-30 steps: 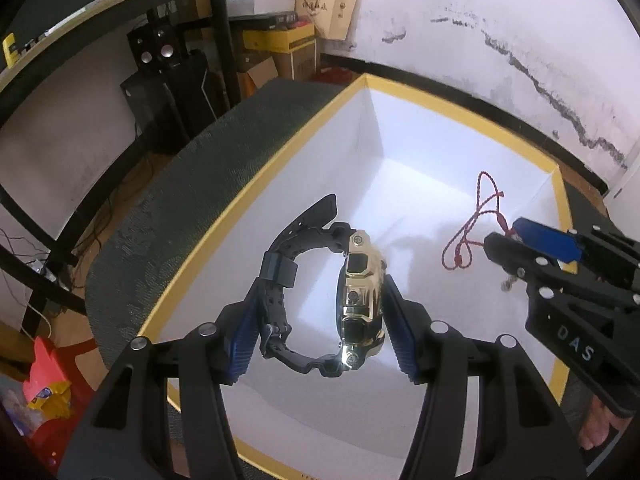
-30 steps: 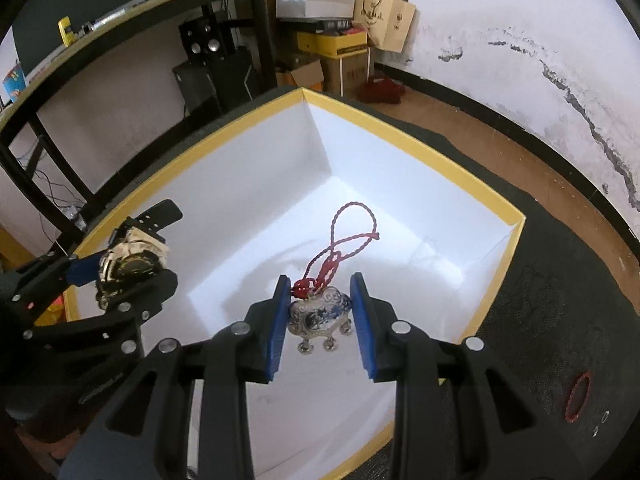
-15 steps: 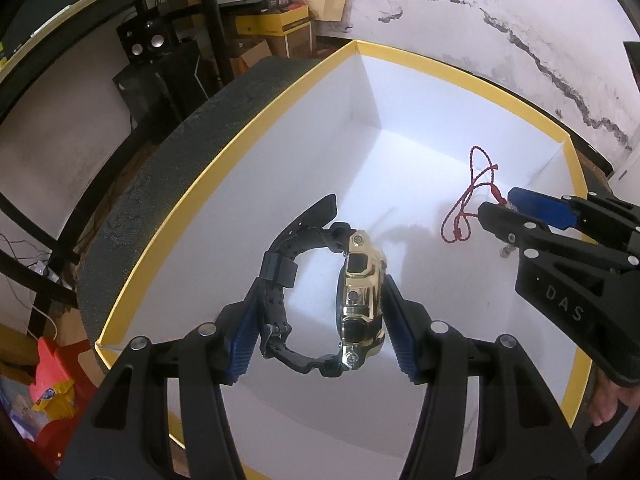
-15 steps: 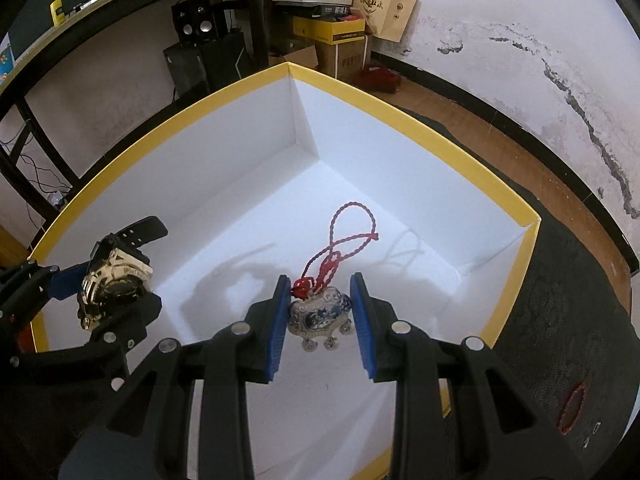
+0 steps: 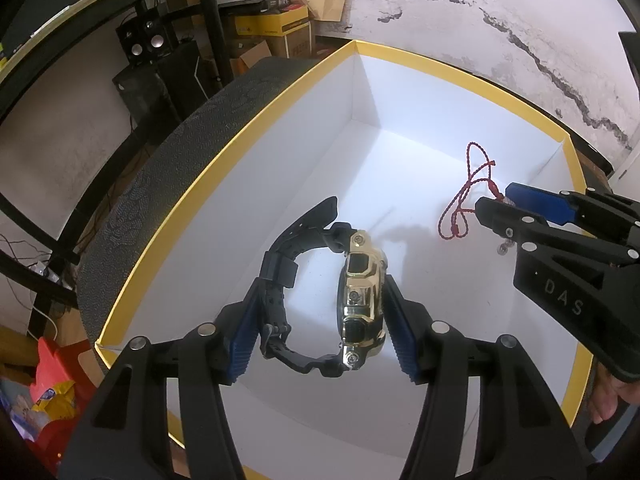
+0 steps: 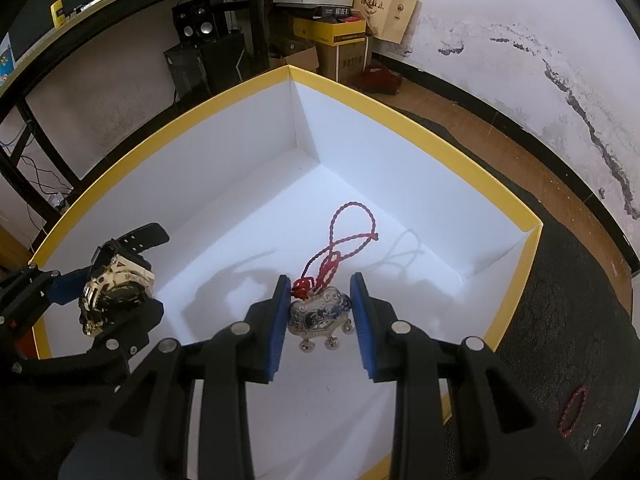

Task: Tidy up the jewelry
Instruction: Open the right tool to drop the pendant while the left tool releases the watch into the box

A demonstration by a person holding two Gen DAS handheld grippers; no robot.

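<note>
The gold-cased wristwatch with a black rubber strap (image 5: 352, 296) sits dead centre in the left wrist view, clamped by the left tool (image 5: 322, 332): one blue ribbed pad is on the strap side, the other is against the gold case, and the strap loop stands up between them. It's hanging over the white floor of the big open cardboard box with white inside and a yellow rim (image 5: 248, 136), not clearly touching it. In the right wrist view the same watch (image 6: 116, 284) shows at the left edge. Centre of that view, the right tool (image 6: 320, 312) is closed on a silver lock-shaped pendant with blue enamel and small dangling bells (image 6: 320, 314), a pad pressed on either side. Its twisted red cord (image 6: 340, 240) loops away up the frame and lies on the box floor. From the left camera the right tool (image 5: 496, 208) comes in from the right edge, with the cord (image 5: 468, 196) trailing to its left. The box sits on a dark patterned surface (image 6: 560, 340), and a red beaded bracelet (image 6: 573, 410) lies on it at the lower right, outside the box. Cardboard cartons (image 6: 340, 44) stack up by the cracked wall at the top.
</note>
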